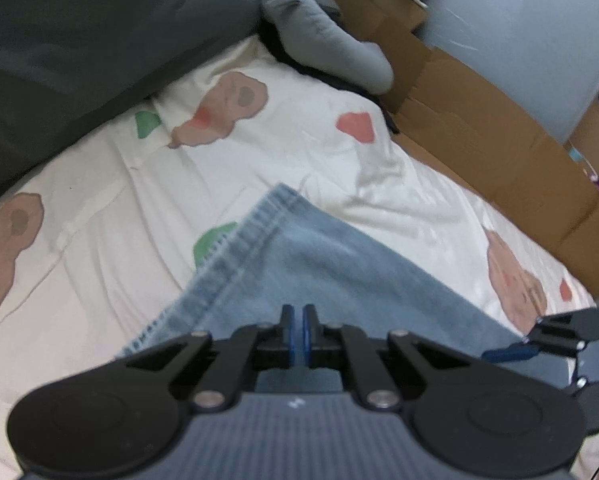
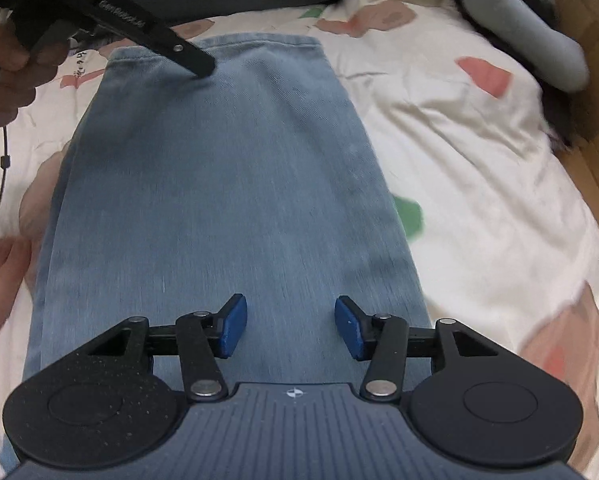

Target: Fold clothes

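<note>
Soft, rumpled bedding [image 2: 479,184] in cream cotton with pink and green blotches covers the bed across both views, bordered by brown cardboard [image 1: 499,152] at the right of the left wrist frame. Laid flat lengthwise through the middle of the right wrist frame, the pale blue jeans [image 2: 219,184] show twilled denim and a stitched hem at top. The left gripper [image 2: 203,68] presses closed fingers near that hem, seemingly pinning the cloth flat, while the right gripper [image 2: 290,328] hovers, fingers spread, at the lower centre.
</note>
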A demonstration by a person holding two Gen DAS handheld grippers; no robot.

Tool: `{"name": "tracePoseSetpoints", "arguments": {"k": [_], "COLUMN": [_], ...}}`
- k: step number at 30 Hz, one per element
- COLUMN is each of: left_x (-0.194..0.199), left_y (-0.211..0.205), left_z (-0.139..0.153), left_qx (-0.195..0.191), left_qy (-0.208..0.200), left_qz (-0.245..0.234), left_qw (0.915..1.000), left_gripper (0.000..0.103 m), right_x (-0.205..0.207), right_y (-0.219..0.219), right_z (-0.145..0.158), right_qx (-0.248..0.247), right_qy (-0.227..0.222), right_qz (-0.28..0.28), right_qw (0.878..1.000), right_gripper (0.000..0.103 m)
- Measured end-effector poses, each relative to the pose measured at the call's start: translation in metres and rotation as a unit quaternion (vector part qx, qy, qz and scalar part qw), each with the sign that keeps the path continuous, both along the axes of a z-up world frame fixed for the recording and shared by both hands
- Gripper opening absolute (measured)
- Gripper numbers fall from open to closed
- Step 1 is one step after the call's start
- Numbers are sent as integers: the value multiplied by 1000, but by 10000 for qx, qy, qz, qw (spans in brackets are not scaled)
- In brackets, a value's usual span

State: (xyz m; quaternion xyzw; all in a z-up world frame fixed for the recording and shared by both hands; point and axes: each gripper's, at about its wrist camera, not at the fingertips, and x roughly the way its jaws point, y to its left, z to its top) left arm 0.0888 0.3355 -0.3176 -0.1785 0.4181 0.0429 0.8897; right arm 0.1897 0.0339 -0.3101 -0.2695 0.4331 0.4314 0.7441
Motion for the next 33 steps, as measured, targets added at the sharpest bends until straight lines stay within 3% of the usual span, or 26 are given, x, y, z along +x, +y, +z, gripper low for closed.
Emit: {"name": "tracePoseSetpoints", "arguments": {"k": [12,24,28,33], "left_x": [6,17,17,15], "left_y": [-16,-13,-9,-3], "left_z": [-15,-3,4,12], "left_qx": [235,552,721,910], "left_qy": [773,1447,1643,1851], "left_qz": [59,239,315,404], "left_qw": [9967,9876,9833,9777], "left_gripper": [3,3,9,9], "right_x": [-29,-47,-63,-80], "right_y": [-110,-158,-172,-184], "right_z": [-8,-13,-16,-18], "right_qx": [-55,253,401,625], "right_qy": [-194,-34,19,40], "right_qz": [-1256,-2093,-2403,-2715], "right_qw": [9919,9775,9699,9604], "right_gripper": [56,56,56,56]}}
